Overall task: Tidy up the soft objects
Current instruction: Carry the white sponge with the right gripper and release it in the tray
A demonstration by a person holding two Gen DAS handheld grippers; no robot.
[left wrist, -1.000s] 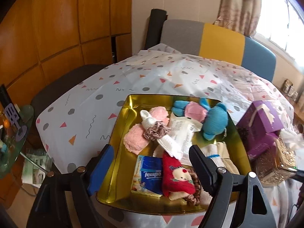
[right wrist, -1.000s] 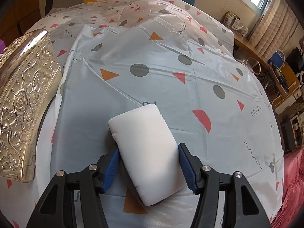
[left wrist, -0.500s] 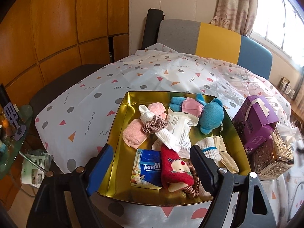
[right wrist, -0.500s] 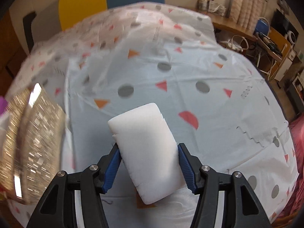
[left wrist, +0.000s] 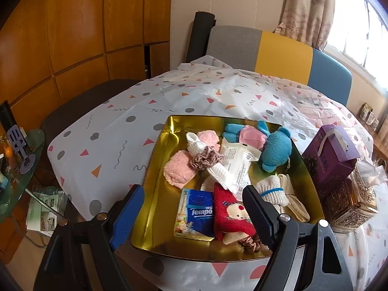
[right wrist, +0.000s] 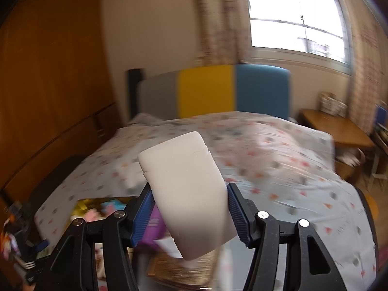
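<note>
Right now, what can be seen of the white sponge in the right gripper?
The sponge is a plain white foam block with rounded corners and small nicks along its edges. It is clamped between the right gripper's blue pads, tilted, far end raised, held in the air above the table. Only the pads touch it.

My left hand-held gripper (left wrist: 191,214) hangs with its jaws apart over the near end of the gold tray (left wrist: 155,169), which is crowded with soft things. To the tray's right a purple box (left wrist: 331,156) and a gold box (left wrist: 349,203) block the way. The table (left wrist: 109,143) left of and beyond the tray lies bare.
</note>
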